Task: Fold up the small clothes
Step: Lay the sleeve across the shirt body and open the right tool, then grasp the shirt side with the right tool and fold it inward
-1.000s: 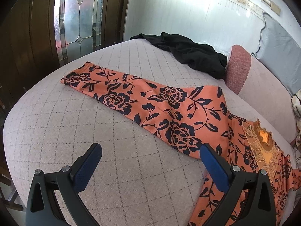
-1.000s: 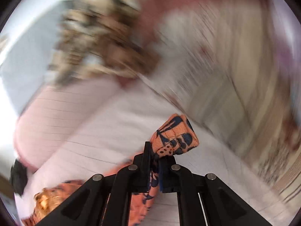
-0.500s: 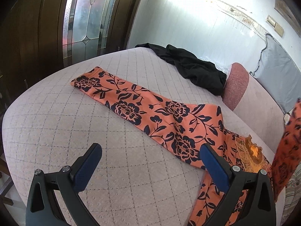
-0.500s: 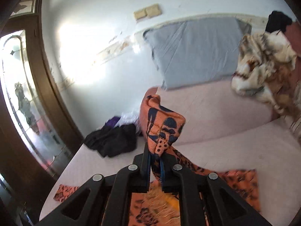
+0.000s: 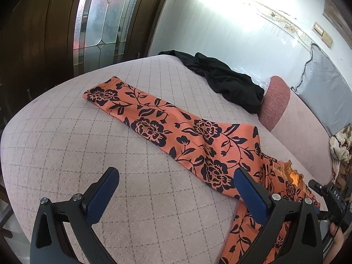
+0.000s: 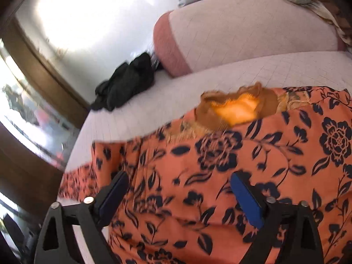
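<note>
Bed: a wide mattress [image 5: 72,158] under a pale pink quilted cover with a diamond grid, rounded at the near edge.
Orange garment: the orange floral garment [image 5: 176,136] lies flat on the cover, one long sleeve running away toward the door, the body spread wide under the right wrist camera with a gold lace neckline [image 6: 237,107] facing up.
Black clothing: a crumpled black heap [image 5: 228,81] sits at the far side of the bed, well apart from the orange piece, just beside the bolster.
Bolster: a pink bolster [image 5: 275,103] with a darker red end lies along the head of the bed.
Wall side: a pale wall catches a strong glare, and a grey pillow [image 5: 321,92] leans against it.
Door: a dark wooden door with leaded patterned glass [image 5: 99,26] stands beyond the bed.
Left gripper: the left gripper [image 5: 176,187] hovers over bare cover, jaws spread wide, nothing between them.
Right gripper: the right gripper [image 6: 178,189] has just been opening, and there it is, jaws wide above the floral cloth, pads not pressing it.
</note>
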`<action>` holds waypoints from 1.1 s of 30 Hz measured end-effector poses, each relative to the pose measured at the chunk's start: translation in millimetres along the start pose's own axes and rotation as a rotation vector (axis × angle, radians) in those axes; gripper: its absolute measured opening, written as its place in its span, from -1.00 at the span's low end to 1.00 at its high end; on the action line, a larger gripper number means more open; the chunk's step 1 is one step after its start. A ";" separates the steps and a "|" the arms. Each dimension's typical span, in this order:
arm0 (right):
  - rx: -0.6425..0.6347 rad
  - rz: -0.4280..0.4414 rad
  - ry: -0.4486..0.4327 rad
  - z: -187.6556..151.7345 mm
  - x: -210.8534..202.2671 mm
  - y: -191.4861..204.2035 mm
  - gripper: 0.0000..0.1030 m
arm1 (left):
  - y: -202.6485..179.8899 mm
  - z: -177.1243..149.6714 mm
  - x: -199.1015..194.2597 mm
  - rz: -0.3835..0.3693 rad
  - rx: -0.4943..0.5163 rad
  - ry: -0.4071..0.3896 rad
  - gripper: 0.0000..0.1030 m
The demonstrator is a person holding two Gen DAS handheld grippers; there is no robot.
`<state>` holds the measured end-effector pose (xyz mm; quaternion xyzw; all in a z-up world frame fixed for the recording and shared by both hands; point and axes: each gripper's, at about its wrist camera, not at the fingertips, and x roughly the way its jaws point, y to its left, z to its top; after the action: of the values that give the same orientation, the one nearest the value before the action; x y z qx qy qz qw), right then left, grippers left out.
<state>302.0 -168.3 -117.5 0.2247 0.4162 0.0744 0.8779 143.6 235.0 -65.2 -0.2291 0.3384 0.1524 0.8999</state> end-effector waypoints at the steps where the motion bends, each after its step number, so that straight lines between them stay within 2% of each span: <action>1: 0.044 0.012 0.022 0.2 9.2 -10.3 1.00 | -1.9 -0.9 0.6 0.001 0.009 0.002 1.00; 3: 0.127 0.025 0.218 -12.5 43.7 -24.0 0.99 | -3.4 -2.1 1.9 0.002 0.014 0.008 1.00; 5: 0.053 0.050 0.160 -15.3 34.3 -20.1 0.99 | -3.6 -2.8 2.9 0.005 0.018 0.011 1.00; 7: 0.043 0.103 0.132 -11.5 17.1 -19.5 0.98 | -4.6 -3.4 3.8 0.009 0.021 0.012 1.00; 11: 0.029 0.097 0.022 14.4 -28.2 -48.8 0.98 | -10.5 -6.2 6.4 0.005 0.037 0.022 1.00; 13: 0.098 0.029 -0.033 27.1 -44.7 -93.6 0.98 | -13.8 -6.8 7.8 0.009 0.050 0.023 1.00; 15: 0.226 -0.077 -0.025 33.0 -47.2 -156.5 0.98 | -14.9 -7.8 9.1 0.004 0.051 0.029 1.00; 16: 0.342 -0.166 0.001 28.2 -46.4 -196.3 0.91 | -15.3 -8.4 9.8 0.004 0.052 0.033 1.00; 17: 0.437 -0.101 -0.014 22.5 -53.0 -221.6 0.83 | -15.6 -9.2 10.3 0.008 0.056 0.034 1.00; 18: 0.474 0.007 -0.049 21.4 -66.1 -229.6 0.83 | -16.0 -9.7 10.4 0.014 0.061 0.031 1.00; 19: 0.443 0.047 -0.061 24.9 -78.7 -225.7 0.84 | -16.9 -9.8 10.7 0.019 0.065 0.028 1.00; 21: 0.341 0.057 -0.097 32.5 -99.6 -214.3 0.84 | -20.6 -10.7 11.7 0.022 0.074 0.026 1.00; 24: 0.292 -0.028 -0.099 43.9 -106.3 -222.4 0.84 | -32.7 -16.4 11.8 0.013 0.117 0.026 1.00; 27: 0.339 -0.108 -0.047 53.6 -87.1 -252.9 0.83 | -44.6 -22.0 13.4 0.018 0.180 0.027 1.00; 29: 0.336 -0.126 -0.030 62.2 -83.3 -267.4 0.71 | -48.5 -24.9 15.3 0.026 0.205 0.027 1.00; 31: 0.322 -0.130 -0.007 69.1 -76.9 -281.9 0.33 | -49.8 -26.2 18.9 0.035 0.212 0.035 1.00; 33: 0.312 -0.124 0.023 77.3 -64.0 -287.0 0.16 | -50.4 -26.7 23.3 0.037 0.207 0.047 1.00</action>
<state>303.8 -469.3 -161.3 0.3314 0.4460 -0.0429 0.8303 167.7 181.2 -83.2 -0.1321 0.3777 0.1277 0.9075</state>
